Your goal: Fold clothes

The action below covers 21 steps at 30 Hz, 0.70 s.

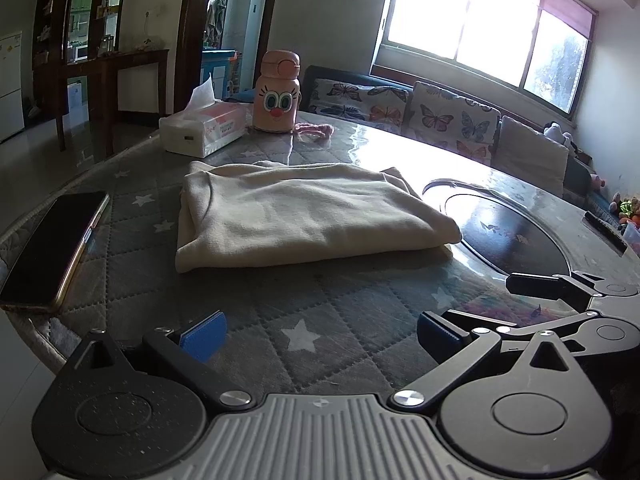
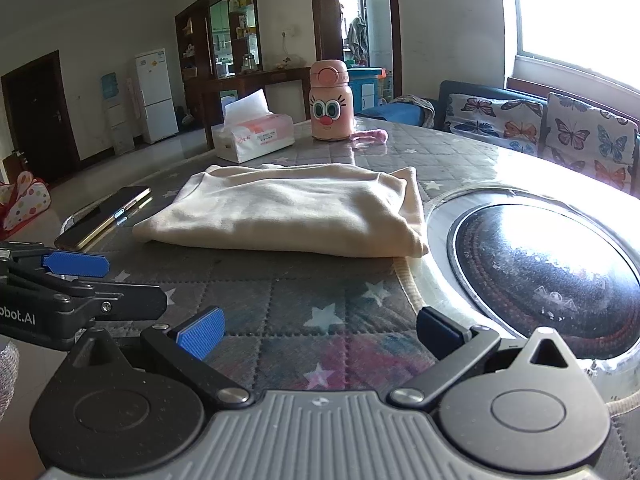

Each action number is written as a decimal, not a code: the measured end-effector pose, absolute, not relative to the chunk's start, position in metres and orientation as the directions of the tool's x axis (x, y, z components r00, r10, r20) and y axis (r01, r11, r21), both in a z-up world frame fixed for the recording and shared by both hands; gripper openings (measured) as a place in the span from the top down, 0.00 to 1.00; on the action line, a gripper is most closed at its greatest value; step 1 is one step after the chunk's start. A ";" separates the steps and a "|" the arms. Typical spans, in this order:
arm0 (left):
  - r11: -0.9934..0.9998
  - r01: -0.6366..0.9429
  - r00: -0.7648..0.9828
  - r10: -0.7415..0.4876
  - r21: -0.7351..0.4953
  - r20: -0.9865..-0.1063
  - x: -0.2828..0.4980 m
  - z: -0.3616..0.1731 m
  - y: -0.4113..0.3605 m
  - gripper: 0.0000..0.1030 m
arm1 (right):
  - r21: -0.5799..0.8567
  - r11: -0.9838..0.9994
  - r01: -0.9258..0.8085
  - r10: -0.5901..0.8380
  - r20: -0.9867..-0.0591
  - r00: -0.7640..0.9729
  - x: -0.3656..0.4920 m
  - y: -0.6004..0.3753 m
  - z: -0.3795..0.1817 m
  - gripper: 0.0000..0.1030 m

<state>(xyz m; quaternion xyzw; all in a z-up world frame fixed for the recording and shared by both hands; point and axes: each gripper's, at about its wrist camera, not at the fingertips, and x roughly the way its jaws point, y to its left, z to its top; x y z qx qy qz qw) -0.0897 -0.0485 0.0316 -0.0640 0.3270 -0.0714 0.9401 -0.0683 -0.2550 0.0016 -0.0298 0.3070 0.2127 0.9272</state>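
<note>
On the quilted table point(image 1: 340, 320), the cream garment point(image 1: 304, 216) lies folded into a flat stack, between the phone point(image 1: 52, 248) on one side and the dark round inset point(image 2: 548, 276) on the other, with the tissue box point(image 1: 204, 130) and pink bottle point(image 1: 277, 92) well behind it. Left gripper point(image 1: 320, 332) and right gripper point(image 2: 320, 330) both sit near the table edge, short of the cloth, fingers spread wide and holding nothing. Risk, as a judgement: a single-layer pinch at the near edge would peel the top fold open; a push toward the glossy inset (low friction likely) could slide the stack askew, or nudge the phone. Long axis runs left to right across both views, the near long edge facing the grippers.
</note>
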 end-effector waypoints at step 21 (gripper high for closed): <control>0.981 0.102 0.788 -0.181 -0.164 -0.589 -0.101 0.037 -0.051 0.00 | 0.081 0.907 -0.414 0.384 -0.568 0.728 -0.081 -0.256 0.005 0.00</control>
